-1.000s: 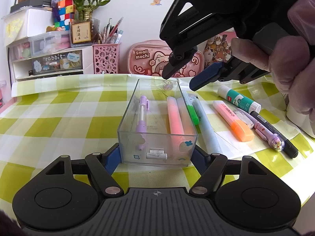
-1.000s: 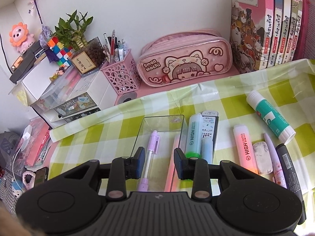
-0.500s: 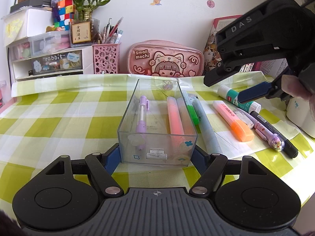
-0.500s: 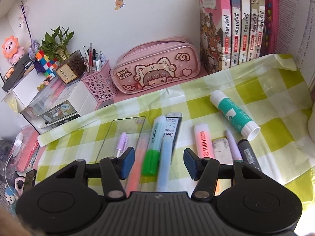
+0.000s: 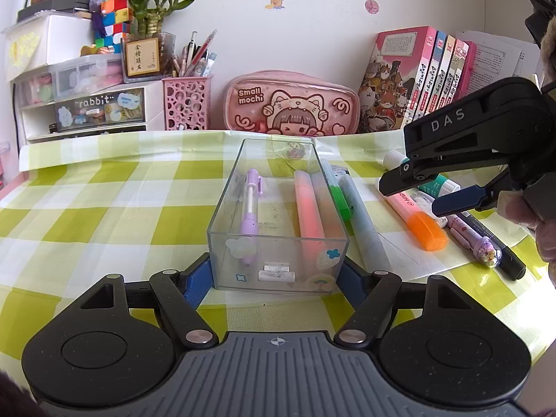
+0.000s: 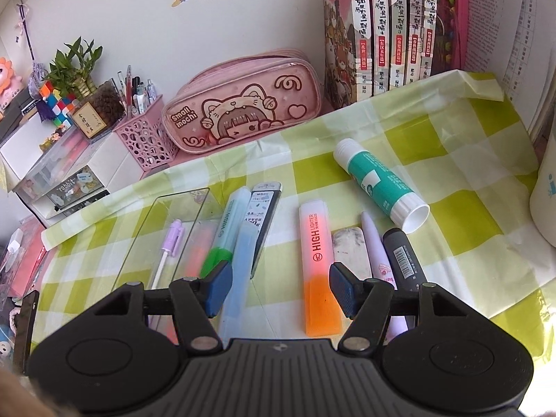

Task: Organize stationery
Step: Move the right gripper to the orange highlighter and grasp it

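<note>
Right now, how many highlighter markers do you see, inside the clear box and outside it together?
3. A pink highlighter lies inside the clear plastic box. A green-capped highlighter lies beside the box's right wall. An orange-capped highlighter lies further right on the checked tablecloth. More may be hidden.

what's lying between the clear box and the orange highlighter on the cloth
A green-capped highlighter, a pale blue pen and a refill case lie between the clear box and the orange highlighter, clearest in the right wrist view.
</note>
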A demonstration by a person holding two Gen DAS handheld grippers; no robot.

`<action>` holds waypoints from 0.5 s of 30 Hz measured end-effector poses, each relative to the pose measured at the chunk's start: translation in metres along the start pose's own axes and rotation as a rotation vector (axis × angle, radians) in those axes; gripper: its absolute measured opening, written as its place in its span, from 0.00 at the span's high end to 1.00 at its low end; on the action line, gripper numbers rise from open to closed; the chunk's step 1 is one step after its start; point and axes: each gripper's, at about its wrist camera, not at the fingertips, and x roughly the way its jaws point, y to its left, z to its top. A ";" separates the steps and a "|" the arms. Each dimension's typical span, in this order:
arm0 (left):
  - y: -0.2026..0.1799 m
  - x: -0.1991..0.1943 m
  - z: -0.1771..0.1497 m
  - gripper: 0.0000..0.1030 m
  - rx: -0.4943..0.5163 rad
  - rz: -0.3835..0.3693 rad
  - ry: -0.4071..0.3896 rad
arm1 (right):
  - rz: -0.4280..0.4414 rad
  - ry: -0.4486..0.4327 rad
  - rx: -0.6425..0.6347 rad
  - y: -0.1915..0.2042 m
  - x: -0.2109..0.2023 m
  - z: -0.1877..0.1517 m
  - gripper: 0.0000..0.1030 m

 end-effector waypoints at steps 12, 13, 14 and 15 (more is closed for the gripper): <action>0.000 0.001 0.000 0.29 0.000 -0.005 0.001 | -0.141 -0.010 -0.205 0.020 0.006 -0.012 0.60; 0.000 0.001 0.000 0.29 0.000 -0.005 0.001 | -0.143 -0.007 -0.216 0.020 0.006 -0.012 0.61; 0.000 0.001 0.000 0.29 -0.001 -0.005 0.001 | -0.143 -0.004 -0.223 0.020 0.005 -0.013 0.63; 0.000 0.002 0.000 0.29 0.000 -0.005 0.001 | -0.141 -0.002 -0.229 0.020 0.005 -0.013 0.66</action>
